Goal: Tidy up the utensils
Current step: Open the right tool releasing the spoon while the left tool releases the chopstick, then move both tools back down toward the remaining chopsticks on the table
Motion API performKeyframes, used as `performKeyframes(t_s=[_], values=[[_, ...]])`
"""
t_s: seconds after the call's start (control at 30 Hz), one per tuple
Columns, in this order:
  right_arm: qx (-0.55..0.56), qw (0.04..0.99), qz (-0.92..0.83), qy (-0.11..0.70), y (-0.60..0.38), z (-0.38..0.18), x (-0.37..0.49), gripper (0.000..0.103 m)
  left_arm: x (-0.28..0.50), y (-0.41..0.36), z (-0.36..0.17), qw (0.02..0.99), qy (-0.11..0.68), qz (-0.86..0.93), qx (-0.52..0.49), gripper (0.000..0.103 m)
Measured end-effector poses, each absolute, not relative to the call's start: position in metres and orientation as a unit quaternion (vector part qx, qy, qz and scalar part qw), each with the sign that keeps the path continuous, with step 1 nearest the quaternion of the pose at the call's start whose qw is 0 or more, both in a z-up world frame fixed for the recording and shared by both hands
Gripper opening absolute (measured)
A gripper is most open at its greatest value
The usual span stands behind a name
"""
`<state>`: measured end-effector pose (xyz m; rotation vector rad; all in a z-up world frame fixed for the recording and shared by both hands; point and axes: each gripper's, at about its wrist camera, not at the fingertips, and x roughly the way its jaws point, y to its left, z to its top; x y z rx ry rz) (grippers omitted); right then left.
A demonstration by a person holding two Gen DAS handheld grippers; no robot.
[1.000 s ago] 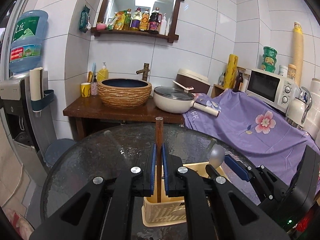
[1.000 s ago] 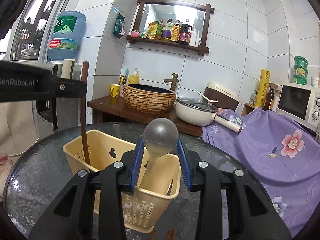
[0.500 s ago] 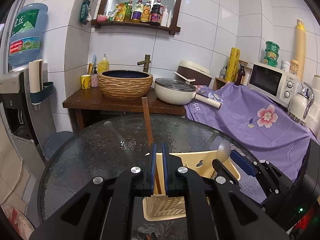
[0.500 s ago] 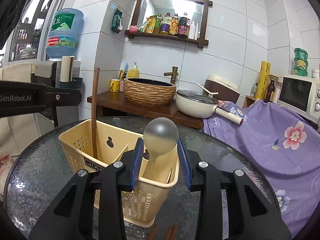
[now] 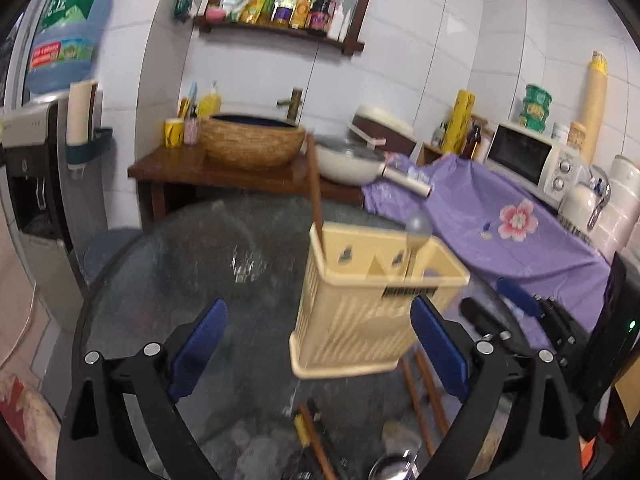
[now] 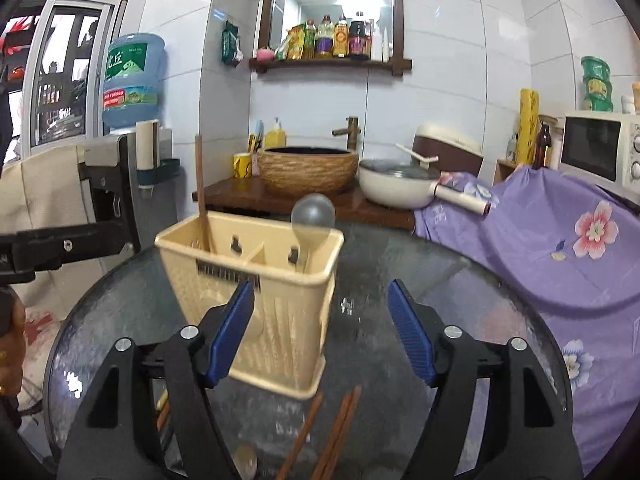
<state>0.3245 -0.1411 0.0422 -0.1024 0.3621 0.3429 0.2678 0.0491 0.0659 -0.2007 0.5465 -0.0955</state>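
Left wrist view first: my left gripper (image 5: pixel 318 340) is spread wide with nothing between its blue pads (image 5: pixel 198 346), hanging over the glass table (image 5: pixel 180 264) just in front of the beige utensil basket (image 5: pixel 360 312). That basket is my landmark. A brown chopstick (image 5: pixel 314 188) stands in its left compartment, leaning slightly left, and a grey spoon (image 5: pixel 418 226) stands bowl-up in its right compartment. On the table in front of the basket lie more chopsticks (image 5: pixel 424 392), a stick with a yellow band (image 5: pixel 310 436), and a metal spoon bowl (image 5: pixel 394 466) at the bottom edge. My right gripper (image 5: pixel 516 300) shows to the right of the basket.

From the right wrist view, my right gripper (image 6: pixel 320 332) is also released, its pads well apart, holding nothing; the left pad overlaps the basket's (image 6: pixel 256 280) front wall in the picture, though I cannot tell if it touches. Loose chopsticks (image 6: pixel 332 436) lie on the table just in front of the basket. Behind the basket stand a woven basin (image 6: pixel 308 172) and a white pan (image 6: pixel 400 184); a purple floral cloth (image 6: pixel 560 248) is draped to its right.
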Motion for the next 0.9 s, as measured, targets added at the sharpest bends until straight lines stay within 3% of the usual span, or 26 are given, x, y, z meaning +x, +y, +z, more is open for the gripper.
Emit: performKeyframes(t_s=[0.17,0.3,0.5,0.67,0.9], values=[[-0.060,0.950,0.161,0.262,-0.155,0.008,0.305,0.072,0.251,0.054,0.028,0.945,0.320,-0.024,-0.071,0.087],[-0.062,0.938,0.148,0.306,-0.163,-0.021,0.293,0.072,0.239,0.056,-0.003,0.928,0.364,-0.027,-0.075,0.061],[-0.053,0.926,0.124,0.354,-0.176,-0.053,0.287,0.066,0.228,0.046,-0.031,0.912,0.401,-0.047,-0.067,0.040],[-0.041,0.917,0.120,0.378,-0.181,-0.065,0.285,0.059,0.223,0.039,-0.043,0.905,0.416,-0.054,-0.070,0.032],[-0.030,0.910,0.125,0.395,-0.182,-0.069,0.288,0.052,0.222,0.034,-0.050,0.902,0.423,-0.056,-0.068,0.031]])
